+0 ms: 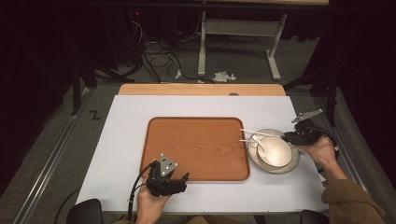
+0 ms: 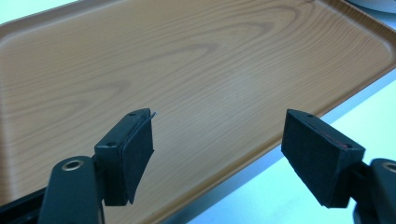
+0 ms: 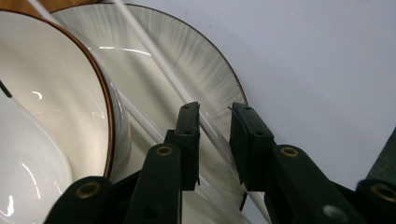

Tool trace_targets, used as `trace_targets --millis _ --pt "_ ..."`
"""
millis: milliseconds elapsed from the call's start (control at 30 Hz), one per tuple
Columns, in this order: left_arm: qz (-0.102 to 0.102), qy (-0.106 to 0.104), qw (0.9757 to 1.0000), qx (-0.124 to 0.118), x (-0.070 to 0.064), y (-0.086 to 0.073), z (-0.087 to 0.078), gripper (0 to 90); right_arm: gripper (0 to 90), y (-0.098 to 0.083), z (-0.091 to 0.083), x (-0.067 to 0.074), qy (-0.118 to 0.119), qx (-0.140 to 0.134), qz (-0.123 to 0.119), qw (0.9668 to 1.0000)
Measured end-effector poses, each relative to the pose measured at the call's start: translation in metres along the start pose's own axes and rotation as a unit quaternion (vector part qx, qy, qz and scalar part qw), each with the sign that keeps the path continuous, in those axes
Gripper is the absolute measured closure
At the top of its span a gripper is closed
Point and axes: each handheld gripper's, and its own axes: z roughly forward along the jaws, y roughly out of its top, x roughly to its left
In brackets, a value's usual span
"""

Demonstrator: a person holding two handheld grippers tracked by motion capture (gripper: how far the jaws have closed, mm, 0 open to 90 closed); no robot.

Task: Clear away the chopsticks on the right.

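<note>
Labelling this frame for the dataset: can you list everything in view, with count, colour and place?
tray: 1, wood-grain brown, table centre, nothing on it
plate: 1, pale with dark rim, right of tray
bowl: 1, cream, brown rim, on plate
spoon: 1, white, in bowl
chopsticks: 2, white, lying across plate toward tray
table: 1, white top, wooden far edge
cables: several, dark, floor beyond table
paper scraps: a few, white, floor
left gripper: 1, black, jaws open over tray's near edge
right gripper: 1, black, jaws either side of one chopstick, contact unclear
</note>
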Motion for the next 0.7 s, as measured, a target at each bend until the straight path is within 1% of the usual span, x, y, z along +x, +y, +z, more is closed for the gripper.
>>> trace_targets --millis 67,167,233,267,367,400,500,533,667,700 --pt "-0.002 -0.001 1.0000 0.000 -0.0001 -0.0001 0.0002 25.0 75.7 0.0012 0.0007 0.0006 0.003 0.002 -0.003 1.0000" --pt "-0.001 0.001 1.0000 0.001 -0.0002 -0.0004 0.0010 25.0 76.5 0.0038 0.0019 0.0004 0.005 0.010 -0.019 0.9998" --pt "-0.001 0.000 1.0000 0.001 -0.0002 -0.0004 0.0012 25.0 76.7 0.0042 0.0019 0.0007 0.007 0.012 -0.020 0.9997" --pt "-0.001 0.000 1.0000 0.001 -0.0002 -0.0004 0.0012 25.0 77.2 0.0052 0.0027 0.0005 0.007 0.013 -0.029 0.9995" --pt "-0.001 0.000 1.0000 0.001 -0.0005 -0.0005 0.0013 25.0 78.1 0.0059 0.0031 0.0007 0.009 0.014 -0.034 0.9993" --pt "-0.001 0.000 1.0000 0.001 -0.0005 -0.0005 0.0014 25.0 78.6 0.0059 0.0040 0.0012 0.017 0.017 -0.037 0.9990" --pt "0.001 -0.001 1.0000 0.004 -0.0006 -0.0003 0.0013 25.0 79.4 0.0053 0.0052 0.0012 0.021 0.017 -0.040 0.9988" --pt "0.001 -0.001 1.0000 0.004 -0.0006 -0.0003 0.0014 25.0 80.1 0.0053 0.0053 0.0015 0.022 0.019 -0.036 0.9989" --pt "0.000 -0.001 1.0000 0.002 -0.0008 -0.0003 0.0013 25.0 83.0 0.0055 0.0064 0.0007 0.023 0.018 -0.035 0.9989" --pt "0.000 -0.001 1.0000 0.002 -0.0007 -0.0003 0.0012 25.0 83.7 0.0055 0.0065 -0.0004 0.022 0.018 -0.042 0.9987"
